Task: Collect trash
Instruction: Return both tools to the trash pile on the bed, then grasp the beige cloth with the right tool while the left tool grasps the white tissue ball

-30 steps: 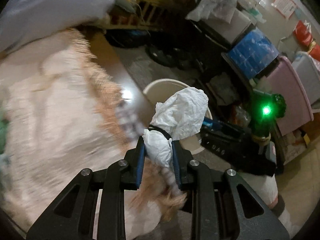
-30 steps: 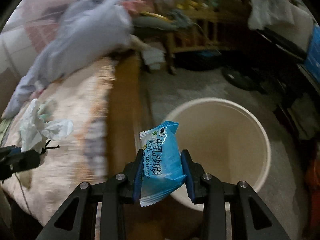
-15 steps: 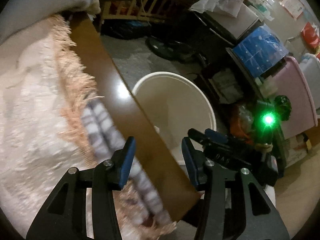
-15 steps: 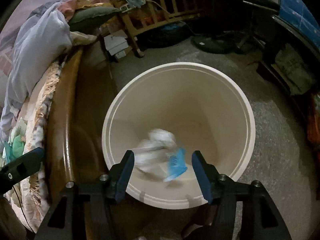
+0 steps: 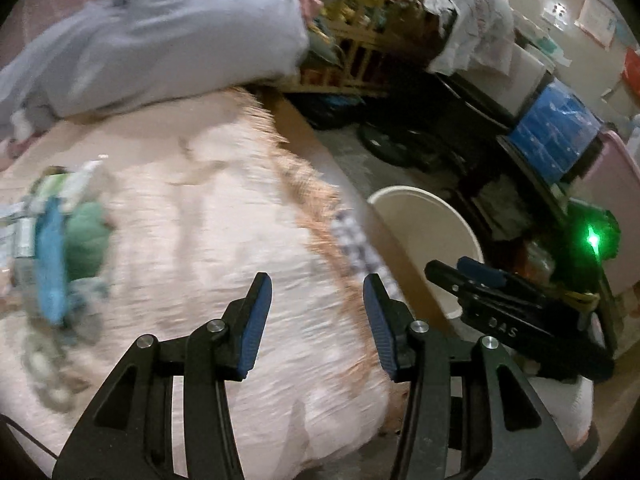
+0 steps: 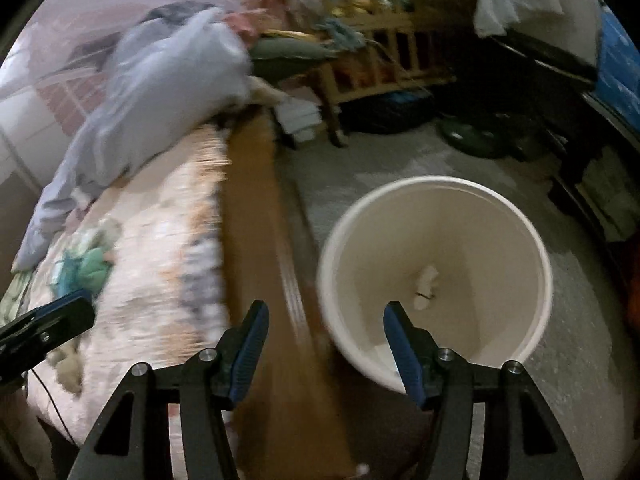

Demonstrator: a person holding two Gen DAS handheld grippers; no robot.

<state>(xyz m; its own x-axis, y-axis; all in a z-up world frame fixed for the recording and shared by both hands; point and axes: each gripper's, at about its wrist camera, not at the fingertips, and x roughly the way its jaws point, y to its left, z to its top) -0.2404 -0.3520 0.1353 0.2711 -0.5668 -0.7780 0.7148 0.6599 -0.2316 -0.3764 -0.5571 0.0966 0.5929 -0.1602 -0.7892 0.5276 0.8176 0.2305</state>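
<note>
Now both tools, left (image 5: pixel 316 322) and right (image 6: pixel 324 344), stand spread and empty; one bucket (image 6: pixel 520 216) holds one white wad (image 6: pixel 426 284).

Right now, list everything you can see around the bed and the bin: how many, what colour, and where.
bin: one, cream, on the floor beside the bed's edge
crumpled tissue: one, white, inside the bin
bedspread: one, pale pink with a fringe, over the bed
trash pile: one blurred heap, blue, green and white, on the bedspread
pillow: one, pale blue, at the bed's far end
wooden rack: one, light wood, beyond the bed
left claw: one, black with blue pads, open, empty
right claw: one, same colours, open, empty
</note>
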